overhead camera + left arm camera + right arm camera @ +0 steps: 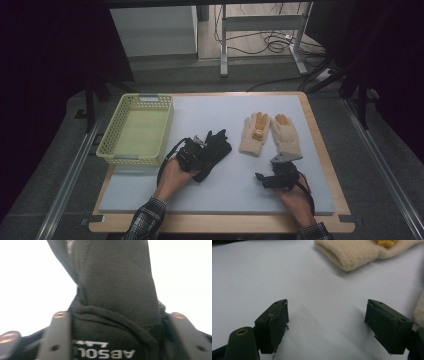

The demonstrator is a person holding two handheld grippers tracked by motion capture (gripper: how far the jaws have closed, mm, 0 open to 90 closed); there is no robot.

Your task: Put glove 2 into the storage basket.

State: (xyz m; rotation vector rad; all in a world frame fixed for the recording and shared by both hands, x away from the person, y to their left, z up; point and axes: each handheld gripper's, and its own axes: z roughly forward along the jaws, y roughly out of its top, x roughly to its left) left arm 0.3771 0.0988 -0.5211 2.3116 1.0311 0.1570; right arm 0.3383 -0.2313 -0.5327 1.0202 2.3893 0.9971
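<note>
counter point(320, 150): wood top, pale mat over most of it, all items sit on mat.
basket point(112, 135): yellow-green plastic, far left of mat, long side running front-back, nothing seen inside.
cream gloves point(272, 132): pair, flat, side by side, mid-right of mat, fingers pointing away, orange patches near tips; cuff of one shows at top of right gripper view point(352, 253).
black glove point(217, 150): centre-left of mat, just right of basket, well apart from cream pair; cuff end in left gripper, fingers pointing up-right. Left gripper view: dark fabric point(115, 290) between both jaws, white lettering on cuff.
left gripper point(197, 155): in left hand, low over mat, jaws part closed, pressed on black glove cuff both sides.
right gripper point(262, 177): in right hand, front-right of mat, near cream gloves, not touching; jaws point(325, 322) wide apart, nothing between, bare mat below.
</note>
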